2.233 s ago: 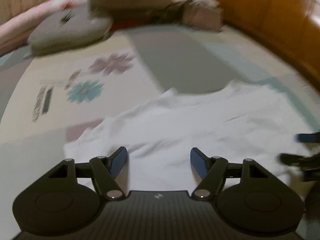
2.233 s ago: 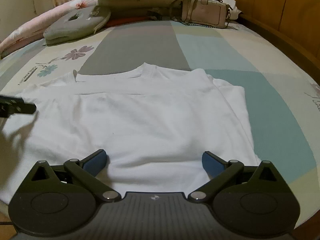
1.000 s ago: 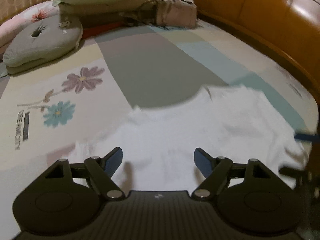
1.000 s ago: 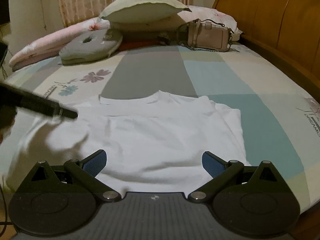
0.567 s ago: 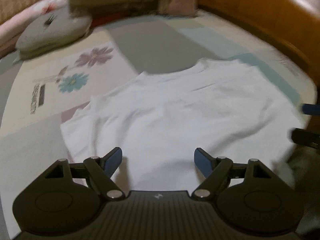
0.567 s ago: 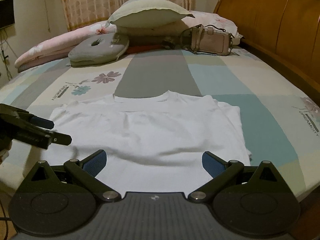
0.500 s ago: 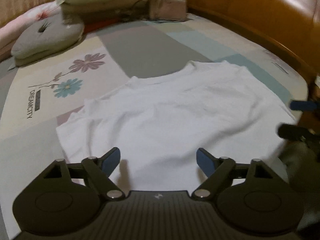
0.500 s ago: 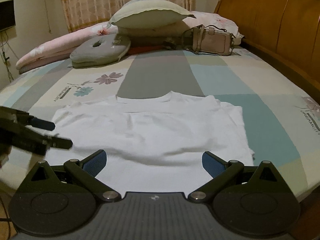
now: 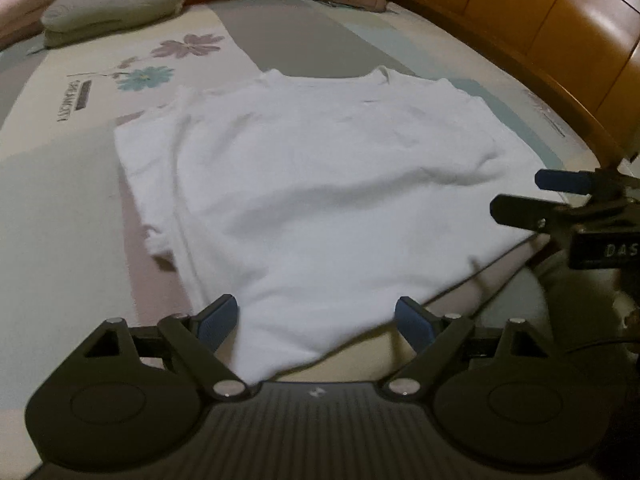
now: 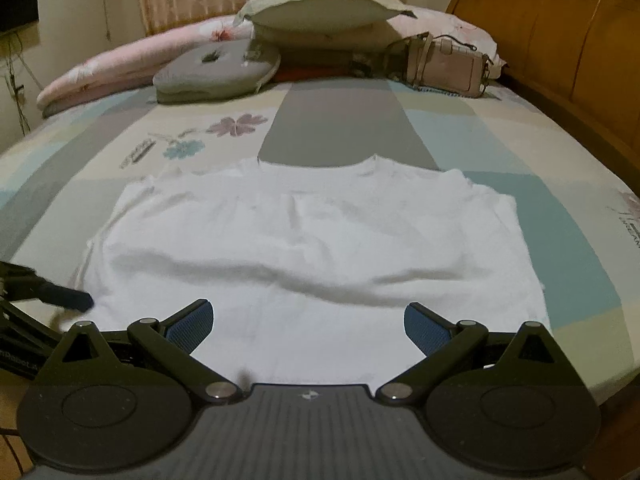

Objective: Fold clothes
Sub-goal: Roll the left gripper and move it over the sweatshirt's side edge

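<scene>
A white T-shirt (image 9: 328, 184) lies spread flat on the bed, collar away from me, its hem at the near bed edge; it also shows in the right wrist view (image 10: 312, 252). My left gripper (image 9: 316, 318) is open and empty, just above the hem near the shirt's left corner. My right gripper (image 10: 308, 326) is open and empty over the middle of the hem. The right gripper's fingers (image 9: 560, 192) show at the right edge of the left wrist view. The left gripper's fingers (image 10: 60, 296) show at the left edge of the right wrist view.
The patchwork bedsheet (image 10: 344, 120) carries a grey cushion (image 10: 216, 68), a pale pillow (image 10: 324, 4), a pink quilt (image 10: 120, 64) and a beige handbag (image 10: 452, 66) at the far end. A wooden headboard (image 10: 560, 40) runs along the right side.
Both grippers stayed open. The left gripper moved nearer the shirt's hem and now looks more across it. The right view dropped slightly closer to the hem.
</scene>
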Motion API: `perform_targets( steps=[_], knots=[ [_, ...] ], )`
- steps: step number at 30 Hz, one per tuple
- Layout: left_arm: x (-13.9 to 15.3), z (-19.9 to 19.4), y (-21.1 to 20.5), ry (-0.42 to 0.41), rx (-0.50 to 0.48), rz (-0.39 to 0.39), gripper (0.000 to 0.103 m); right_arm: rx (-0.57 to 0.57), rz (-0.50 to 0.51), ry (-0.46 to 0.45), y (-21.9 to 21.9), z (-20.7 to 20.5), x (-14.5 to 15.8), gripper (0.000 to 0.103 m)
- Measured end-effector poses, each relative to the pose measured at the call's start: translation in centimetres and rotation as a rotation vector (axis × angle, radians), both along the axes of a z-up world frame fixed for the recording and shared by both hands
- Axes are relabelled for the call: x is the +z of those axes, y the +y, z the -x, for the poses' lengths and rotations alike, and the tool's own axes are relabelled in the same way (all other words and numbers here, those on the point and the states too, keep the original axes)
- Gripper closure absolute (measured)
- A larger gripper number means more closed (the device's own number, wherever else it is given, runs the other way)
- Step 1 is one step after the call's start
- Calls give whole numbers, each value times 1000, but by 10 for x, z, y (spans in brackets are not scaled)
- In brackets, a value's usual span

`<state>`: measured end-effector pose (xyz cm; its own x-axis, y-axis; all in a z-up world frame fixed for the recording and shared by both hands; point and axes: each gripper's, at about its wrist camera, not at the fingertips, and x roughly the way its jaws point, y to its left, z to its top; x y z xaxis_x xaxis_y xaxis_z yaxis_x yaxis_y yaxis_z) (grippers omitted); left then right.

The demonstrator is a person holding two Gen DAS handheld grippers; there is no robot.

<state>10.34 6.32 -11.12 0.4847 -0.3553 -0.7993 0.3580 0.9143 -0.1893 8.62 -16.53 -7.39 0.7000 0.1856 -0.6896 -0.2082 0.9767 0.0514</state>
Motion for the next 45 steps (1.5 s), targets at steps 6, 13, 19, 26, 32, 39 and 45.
perform_targets(
  steps=[6, 13, 19, 26, 32, 39, 45],
  knots=[
    [20, 0, 7, -88, 26, 0, 17, -23, 47, 5, -2, -6, -10, 0],
    [24, -9, 11, -104, 46, 36, 16, -136, 53, 10, -45, -38, -15, 0],
    [25, -23, 20, -111, 87, 62, 16, -251, 7, 62, -86, -70, -28, 0],
    [25, -41, 31, -121, 139, 91, 16, -251, -14, 29, -85, -61, -23, 0],
    [11, -66, 71, -35, 259, 217, 16, -165, -58, -17, -63, -55, -1, 0],
    [-12, -81, 90, 104, 303, 327, 16, -68, -119, -34, -44, -46, 7, 0],
    [-13, -89, 84, 108, 281, 311, 16, -57, -119, -31, -40, -44, 5, 0]
  ],
)
